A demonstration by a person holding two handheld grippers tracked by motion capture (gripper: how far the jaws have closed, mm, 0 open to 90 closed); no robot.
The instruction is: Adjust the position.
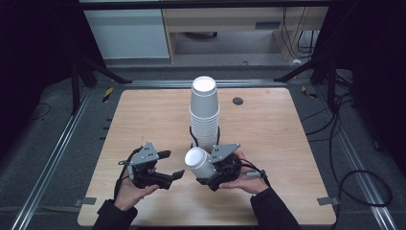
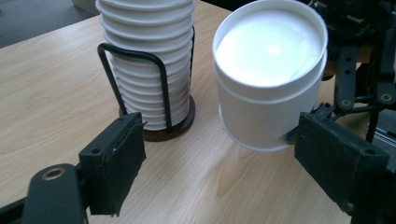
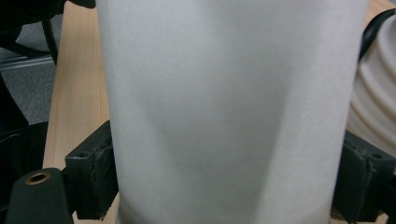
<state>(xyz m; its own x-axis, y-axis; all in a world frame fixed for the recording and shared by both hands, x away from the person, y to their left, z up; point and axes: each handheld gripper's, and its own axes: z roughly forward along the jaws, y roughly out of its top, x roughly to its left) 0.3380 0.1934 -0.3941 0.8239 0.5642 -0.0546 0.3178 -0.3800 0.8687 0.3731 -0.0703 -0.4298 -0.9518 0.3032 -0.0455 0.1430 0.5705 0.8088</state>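
Table [image 1: 268,143]: bare wood; a dropped cup would roll.
Cup stack [image 1: 204,115]: in its wire holder, mid-table; a knock could topple it.
Paper cup [image 1: 198,162]: clamped sideways by right gripper [image 1: 215,173]; probably crushable.
Left gripper [image 1: 165,167]: jaws wide, empty.

White cups, pale wood, black metal

White paper cups [image 1: 204,112] in a black wire holder [image 2: 140,84]; light wood-grain table [image 1: 143,124]; black fingers [image 2: 114,163].

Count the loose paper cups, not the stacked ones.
1: a single cup held in the right hand-held gripper, just in front of the cup stack in its wire holder.
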